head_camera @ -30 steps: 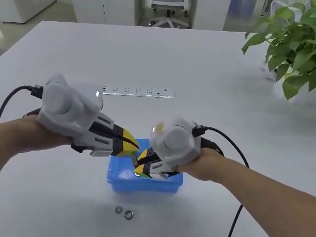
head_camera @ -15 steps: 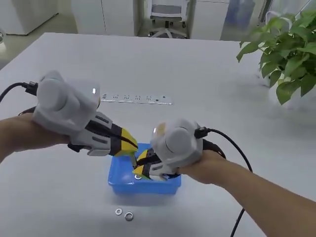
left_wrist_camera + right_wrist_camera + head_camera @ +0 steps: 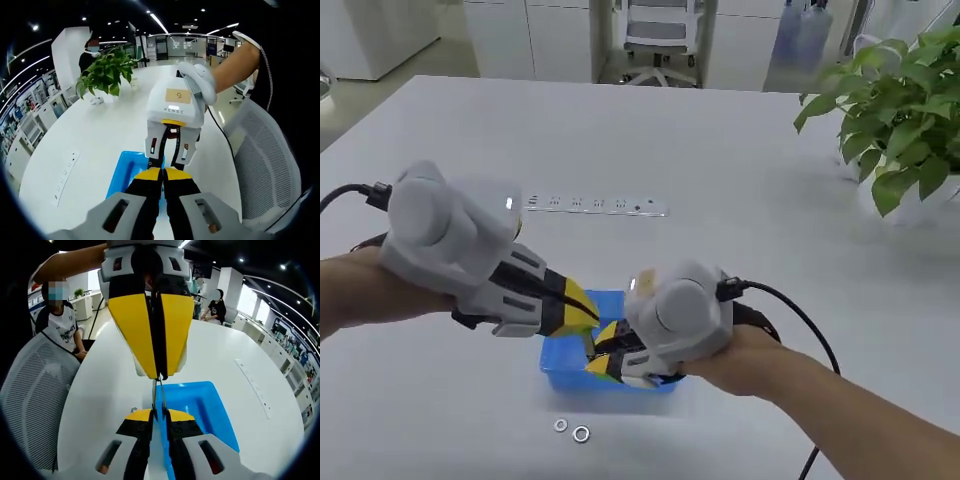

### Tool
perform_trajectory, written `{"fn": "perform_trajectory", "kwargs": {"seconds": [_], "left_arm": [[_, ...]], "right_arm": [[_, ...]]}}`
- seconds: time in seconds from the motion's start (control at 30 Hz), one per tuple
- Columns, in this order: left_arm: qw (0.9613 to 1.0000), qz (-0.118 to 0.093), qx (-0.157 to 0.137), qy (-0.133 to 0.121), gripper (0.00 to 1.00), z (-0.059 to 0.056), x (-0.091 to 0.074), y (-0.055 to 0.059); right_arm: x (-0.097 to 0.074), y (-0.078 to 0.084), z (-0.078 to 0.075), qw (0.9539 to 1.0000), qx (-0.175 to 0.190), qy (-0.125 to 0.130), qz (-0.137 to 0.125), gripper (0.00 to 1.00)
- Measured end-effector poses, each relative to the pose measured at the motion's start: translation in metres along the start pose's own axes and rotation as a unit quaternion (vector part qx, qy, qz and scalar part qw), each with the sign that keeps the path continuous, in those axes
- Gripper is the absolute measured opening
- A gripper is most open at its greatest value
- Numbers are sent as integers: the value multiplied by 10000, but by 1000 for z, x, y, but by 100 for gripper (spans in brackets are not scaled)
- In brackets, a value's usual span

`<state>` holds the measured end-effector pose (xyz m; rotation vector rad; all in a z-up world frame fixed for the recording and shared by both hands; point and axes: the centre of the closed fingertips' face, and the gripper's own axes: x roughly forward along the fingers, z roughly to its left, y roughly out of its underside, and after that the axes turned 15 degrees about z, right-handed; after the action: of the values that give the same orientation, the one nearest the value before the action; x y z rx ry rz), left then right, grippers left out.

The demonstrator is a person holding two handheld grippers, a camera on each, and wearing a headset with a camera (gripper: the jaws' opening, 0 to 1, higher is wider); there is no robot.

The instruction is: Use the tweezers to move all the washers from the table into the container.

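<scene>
A blue container (image 3: 610, 382) sits near the table's front edge, also seen as the container (image 3: 127, 170) and the container (image 3: 200, 405). Two small washers (image 3: 582, 434) lie on the table just in front of it. Thin metal tweezers (image 3: 157, 392) stick out of my right gripper (image 3: 154, 415), which is shut on them above the container. My left gripper (image 3: 163, 174) is shut, its yellow tips meeting the far end of the tweezers. I cannot tell whether it grips them. In the head view the left gripper (image 3: 585, 312) and the right gripper (image 3: 598, 358) face each other tip to tip.
A white power strip (image 3: 598, 205) lies on the table beyond the grippers. A potted plant (image 3: 900, 120) stands at the right edge. The right gripper's black cable (image 3: 800, 310) trails off to the lower right. An office chair (image 3: 660, 30) stands behind the table.
The head camera has tilted up a little. Both grippers have stayed tip to tip over the container and drawn slightly closer together, covering more of it. The washers have not moved.
</scene>
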<state>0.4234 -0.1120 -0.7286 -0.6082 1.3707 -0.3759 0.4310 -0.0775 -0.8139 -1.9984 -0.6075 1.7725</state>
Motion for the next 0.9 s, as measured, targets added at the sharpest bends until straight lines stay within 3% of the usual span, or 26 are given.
{"fn": "perform_trajectory", "kwargs": {"seconds": [0.37, 0.9], "left_arm": [[9999, 59, -73, 110, 5, -20, 8, 11], [9994, 37, -306, 177, 5, -37, 19, 29]], "right_arm": [[11, 5, 24, 9998, -7, -184, 18, 13], [29, 12, 46, 9990, -14, -434, 62, 13]]}}
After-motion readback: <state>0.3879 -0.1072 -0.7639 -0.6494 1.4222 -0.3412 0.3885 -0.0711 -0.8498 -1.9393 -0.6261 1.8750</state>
